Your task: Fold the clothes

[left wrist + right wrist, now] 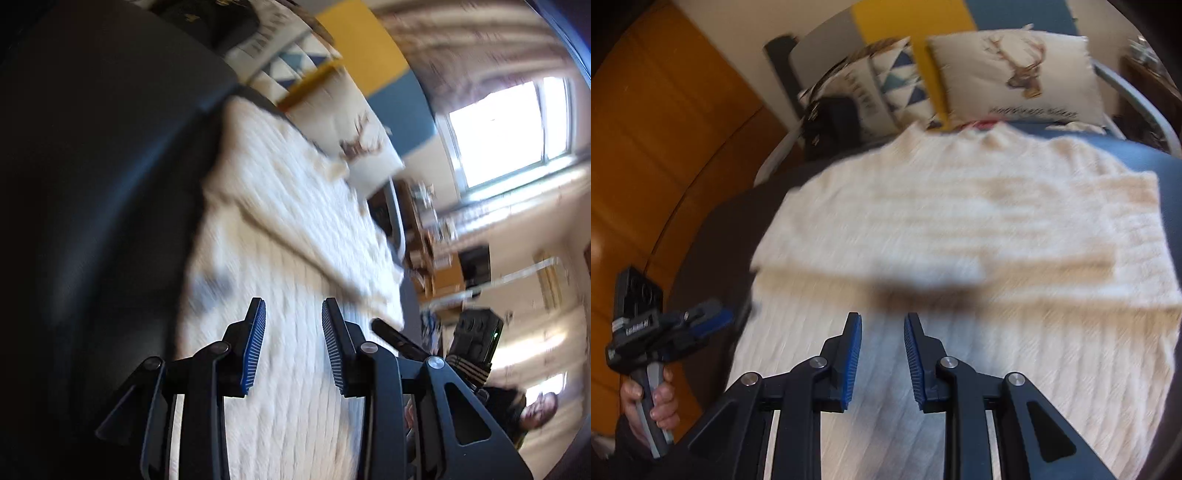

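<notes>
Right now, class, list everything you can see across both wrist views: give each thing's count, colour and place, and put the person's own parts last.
Sweater: one, cream knit, spread on the dark sofa seat, partly folded over itself.
Sofa: one, dark blue seat, under the sweater.
Deer cushion: one, off-white with a brown deer print, at the sofa's back.
Triangle cushion: one, white with blue triangles, left of the deer cushion.
Black bag: one, at the sofa's far left.
Window: one, bright, on the far wall.
Left gripper: one, black with blue pads, beside the sweater's left edge.
Right gripper: one, black with blue pads, open above the sweater.
Hand: one, gripping the left gripper's handle.
</notes>
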A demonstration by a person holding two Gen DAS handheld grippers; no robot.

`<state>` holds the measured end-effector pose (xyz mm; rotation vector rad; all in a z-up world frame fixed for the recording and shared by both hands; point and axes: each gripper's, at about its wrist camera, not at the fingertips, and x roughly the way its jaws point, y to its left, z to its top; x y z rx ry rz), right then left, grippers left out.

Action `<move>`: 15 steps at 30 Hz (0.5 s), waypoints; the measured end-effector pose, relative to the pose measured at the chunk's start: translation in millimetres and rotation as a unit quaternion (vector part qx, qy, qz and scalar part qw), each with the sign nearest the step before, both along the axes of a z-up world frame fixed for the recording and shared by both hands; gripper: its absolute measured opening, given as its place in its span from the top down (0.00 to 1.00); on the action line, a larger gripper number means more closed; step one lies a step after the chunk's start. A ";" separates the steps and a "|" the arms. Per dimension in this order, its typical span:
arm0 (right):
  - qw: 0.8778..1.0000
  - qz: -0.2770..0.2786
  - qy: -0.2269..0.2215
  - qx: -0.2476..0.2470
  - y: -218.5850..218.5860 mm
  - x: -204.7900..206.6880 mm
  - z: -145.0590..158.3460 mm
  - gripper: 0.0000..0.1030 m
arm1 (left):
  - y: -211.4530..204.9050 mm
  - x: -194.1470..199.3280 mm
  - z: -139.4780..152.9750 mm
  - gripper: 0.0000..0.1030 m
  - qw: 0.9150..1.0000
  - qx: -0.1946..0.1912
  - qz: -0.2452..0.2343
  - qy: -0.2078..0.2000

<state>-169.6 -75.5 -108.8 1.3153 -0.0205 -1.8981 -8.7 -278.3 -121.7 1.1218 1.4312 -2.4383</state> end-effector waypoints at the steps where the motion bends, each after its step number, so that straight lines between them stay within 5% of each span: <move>1: 1.000 0.010 0.003 0.010 -2.9 9.2 -3.8 0.77 | 4.1 -2.0 -4.2 0.67 1.000 -0.010 0.001 -0.013; 8: 0.998 0.009 0.005 0.054 6.8 28.3 -26.7 0.79 | 8.3 -3.3 -22.7 0.74 0.996 -0.055 0.017 -0.066; 15: 0.998 -0.026 -0.004 0.060 31.8 26.9 -25.3 0.79 | 29.0 -4.4 -4.5 0.74 0.993 -0.105 -0.005 -0.061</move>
